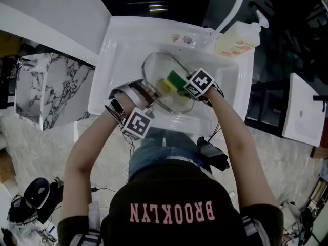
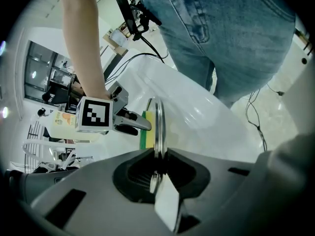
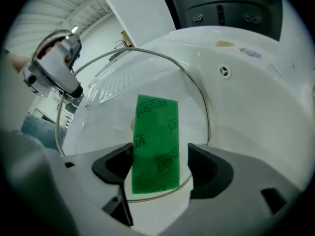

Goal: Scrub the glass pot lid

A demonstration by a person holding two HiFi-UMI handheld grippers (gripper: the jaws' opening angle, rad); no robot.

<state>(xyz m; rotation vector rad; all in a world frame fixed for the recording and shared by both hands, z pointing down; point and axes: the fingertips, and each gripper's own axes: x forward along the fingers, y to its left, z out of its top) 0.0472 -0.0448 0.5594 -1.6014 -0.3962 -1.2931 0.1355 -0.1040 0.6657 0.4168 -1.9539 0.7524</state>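
The glass pot lid (image 1: 159, 68) stands tilted inside the white sink (image 1: 117, 40). My left gripper (image 1: 147, 95) is shut on the lid's near-left rim. In the left gripper view that rim (image 2: 158, 127) runs edge-on between the closed jaws of the left gripper (image 2: 158, 157). My right gripper (image 1: 180, 87) is shut on a green and yellow sponge (image 1: 173, 81) that lies flat against the glass. In the right gripper view the sponge (image 3: 156, 149) sits between the jaws of the right gripper (image 3: 157, 167), its green side facing the camera, with the lid's metal rim (image 3: 201, 102) arcing round it.
A soap bottle (image 1: 237, 39) stands on the sink's back right corner beside the faucet (image 1: 231, 6). The sink's drain (image 3: 224, 71) shows beyond the lid. A marble-patterned counter (image 1: 46, 88) lies to the left. The person's body is close against the sink's front edge.
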